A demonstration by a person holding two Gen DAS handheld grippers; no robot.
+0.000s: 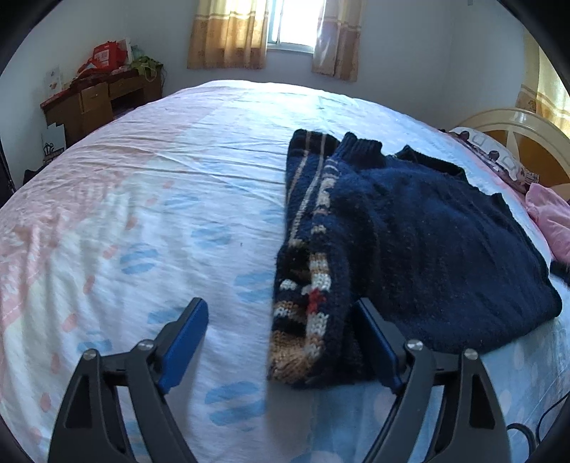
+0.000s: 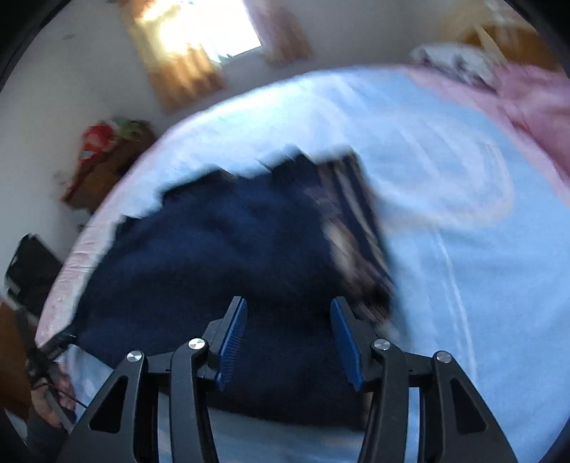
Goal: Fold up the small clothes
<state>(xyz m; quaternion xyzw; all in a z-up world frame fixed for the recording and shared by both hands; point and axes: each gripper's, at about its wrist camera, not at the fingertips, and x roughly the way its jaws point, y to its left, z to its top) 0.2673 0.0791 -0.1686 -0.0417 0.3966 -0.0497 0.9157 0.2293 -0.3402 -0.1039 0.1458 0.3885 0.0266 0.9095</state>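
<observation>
A small navy knitted sweater point(image 1: 427, 231) lies on the bed, its patterned sleeve point(image 1: 313, 285) with tan, white and red checks folded along its left side. My left gripper point(image 1: 281, 310) hovers open and wide over the near end of that sleeve; the blue pads do not press the knit. In the blurred right wrist view the same sweater point(image 2: 213, 256) fills the middle, the patterned sleeve point(image 2: 352, 231) on its right. My right gripper point(image 2: 288, 310) stands open just above the navy body, with nothing pinched between its pads.
The bed sheet point(image 1: 142, 199) is pale with blue and pink marks. A pink garment point(image 1: 552, 220) and a pillow point(image 1: 498, 160) lie at the right by the headboard. A wooden desk point(image 1: 99, 99) with red bags stands by the far wall, under a curtained window point(image 1: 295, 25).
</observation>
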